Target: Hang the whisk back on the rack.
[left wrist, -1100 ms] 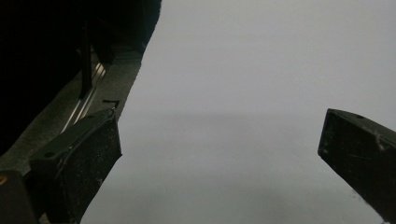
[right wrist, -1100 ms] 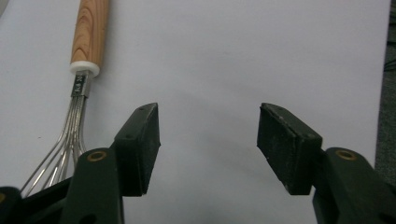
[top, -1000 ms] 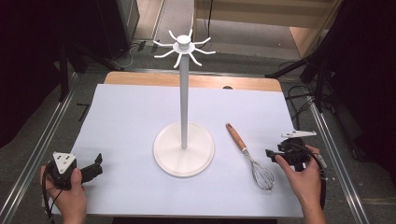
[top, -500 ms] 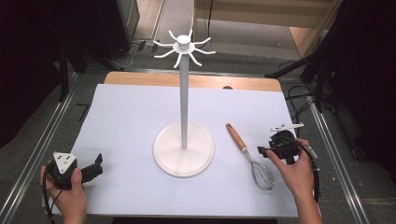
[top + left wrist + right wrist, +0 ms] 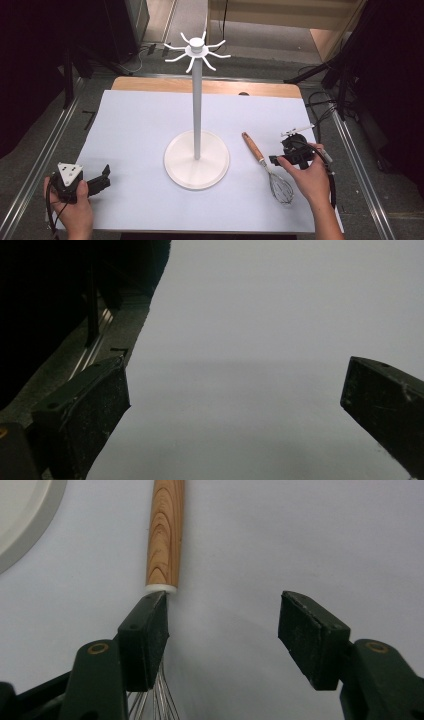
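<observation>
My left gripper (image 5: 102, 181) rests low at the near left corner of the table, held in my left hand (image 5: 70, 205), jaws spread wide with bare surface between them. My right gripper (image 5: 280, 159) sits near the right edge, my right hand (image 5: 312, 175) wrapped over it, jaws parted and pointing leftward.

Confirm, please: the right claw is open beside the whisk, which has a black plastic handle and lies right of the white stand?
Not quite. The whisk has a wooden handle, as the right gripper view shows. The rest holds: the right claw is open beside it, and it lies right of the white stand.
</observation>
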{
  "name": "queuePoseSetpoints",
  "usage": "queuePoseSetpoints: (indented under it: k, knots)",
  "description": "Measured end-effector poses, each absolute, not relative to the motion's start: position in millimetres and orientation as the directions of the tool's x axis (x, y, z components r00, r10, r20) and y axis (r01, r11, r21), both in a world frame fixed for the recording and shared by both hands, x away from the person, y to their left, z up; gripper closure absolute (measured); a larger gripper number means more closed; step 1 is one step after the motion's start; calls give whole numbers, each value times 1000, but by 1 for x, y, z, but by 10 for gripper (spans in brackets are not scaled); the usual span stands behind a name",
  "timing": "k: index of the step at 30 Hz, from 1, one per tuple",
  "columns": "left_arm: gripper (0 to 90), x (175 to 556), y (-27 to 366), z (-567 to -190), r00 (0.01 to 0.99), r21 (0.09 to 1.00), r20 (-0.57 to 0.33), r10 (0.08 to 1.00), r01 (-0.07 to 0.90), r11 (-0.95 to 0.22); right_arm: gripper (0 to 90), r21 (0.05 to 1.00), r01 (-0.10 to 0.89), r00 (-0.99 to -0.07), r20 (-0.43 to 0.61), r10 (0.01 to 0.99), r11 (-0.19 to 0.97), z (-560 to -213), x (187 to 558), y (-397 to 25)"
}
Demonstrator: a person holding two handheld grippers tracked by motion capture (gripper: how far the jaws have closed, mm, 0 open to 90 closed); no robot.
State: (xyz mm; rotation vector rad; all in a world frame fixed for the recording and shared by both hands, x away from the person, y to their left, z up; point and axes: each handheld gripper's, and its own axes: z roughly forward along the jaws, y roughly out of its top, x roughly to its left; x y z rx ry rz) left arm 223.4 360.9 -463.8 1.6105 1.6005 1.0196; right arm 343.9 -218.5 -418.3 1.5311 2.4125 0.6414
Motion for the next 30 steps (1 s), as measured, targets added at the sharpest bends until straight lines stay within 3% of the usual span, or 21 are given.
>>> queuePoseSetpoints:
  k: [5, 8, 11, 18, 30]
  knots:
    - [2, 224, 361, -464, -45, 866, 86, 995, 497, -53, 375, 435, 810, -461, 57, 886, 393, -418, 349, -208]
    - [2, 223, 361, -464, -44, 866, 88, 995, 498, -54, 445, 424, 809, -473, 60, 879, 407, -417, 350, -203]
    - [2, 223, 361, -464, -42, 865, 88, 995, 498, -55, 457, 404, 808, -490, 53, 870, 430, -417, 352, -197]
    - [2, 223, 361, -464, -43, 865, 86, 995, 498, -53, 542, 370, 823, -488, 76, 870, 430, -415, 358, -185]
    - [2, 224, 361, -464, -43, 865, 79, 996, 500, -47, 610, 315, 849, -463, 54, 885, 425, -426, 373, -166]
